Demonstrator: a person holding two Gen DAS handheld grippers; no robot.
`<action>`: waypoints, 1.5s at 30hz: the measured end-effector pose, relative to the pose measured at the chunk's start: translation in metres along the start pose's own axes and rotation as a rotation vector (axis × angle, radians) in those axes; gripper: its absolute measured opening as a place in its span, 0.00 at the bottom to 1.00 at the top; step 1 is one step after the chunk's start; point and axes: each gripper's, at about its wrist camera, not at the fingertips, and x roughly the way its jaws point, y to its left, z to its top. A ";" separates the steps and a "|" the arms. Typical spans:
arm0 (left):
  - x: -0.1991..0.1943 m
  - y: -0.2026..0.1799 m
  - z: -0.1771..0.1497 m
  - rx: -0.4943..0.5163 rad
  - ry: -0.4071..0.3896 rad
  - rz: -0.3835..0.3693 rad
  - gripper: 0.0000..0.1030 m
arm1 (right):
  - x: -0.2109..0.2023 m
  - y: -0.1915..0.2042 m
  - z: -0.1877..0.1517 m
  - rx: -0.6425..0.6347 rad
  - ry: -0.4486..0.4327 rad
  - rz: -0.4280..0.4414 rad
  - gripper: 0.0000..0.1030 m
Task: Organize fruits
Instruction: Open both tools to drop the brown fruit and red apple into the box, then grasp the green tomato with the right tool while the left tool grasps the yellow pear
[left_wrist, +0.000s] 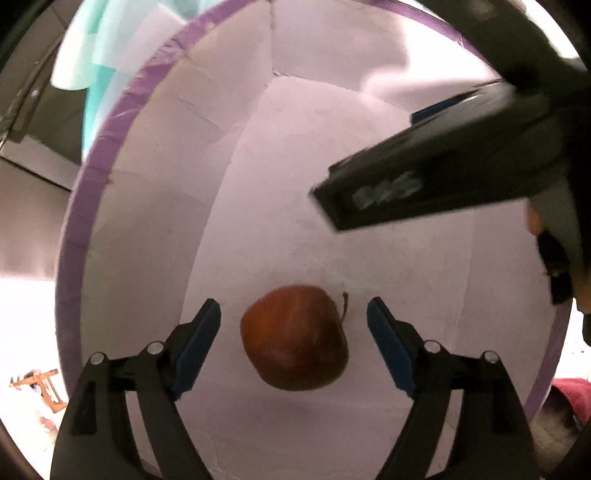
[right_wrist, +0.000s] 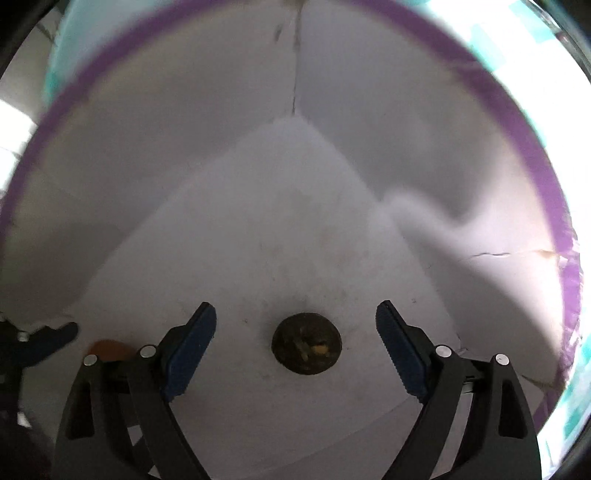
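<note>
Both tongs gape wide inside the purple-rimmed box (left_wrist: 122, 110), the left tongs (left_wrist: 293, 317) straddling an untouched red apple (left_wrist: 295, 338), the right tongs (right_wrist: 295, 321) around a dark round fruit (right_wrist: 306, 343) at six o'clock.

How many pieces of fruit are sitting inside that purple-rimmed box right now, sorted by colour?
Red-brown: 1, the apple, lying between the open fingers of the left claw.
Dark brown, round: 1, a small fruit I cannot name, between the open fingers of the right claw.
Total: 2, both on the floor of the box.
</note>
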 end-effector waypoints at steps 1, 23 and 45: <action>-0.002 0.003 0.000 -0.020 -0.011 0.003 0.79 | -0.011 -0.004 -0.004 0.022 -0.026 0.036 0.83; -0.150 -0.188 0.020 0.017 -0.649 0.059 0.98 | -0.141 -0.332 -0.210 0.571 -0.660 0.027 0.83; 0.029 -0.369 0.042 0.027 -0.265 -0.032 0.98 | 0.018 -0.432 -0.172 0.393 -0.555 -0.117 0.62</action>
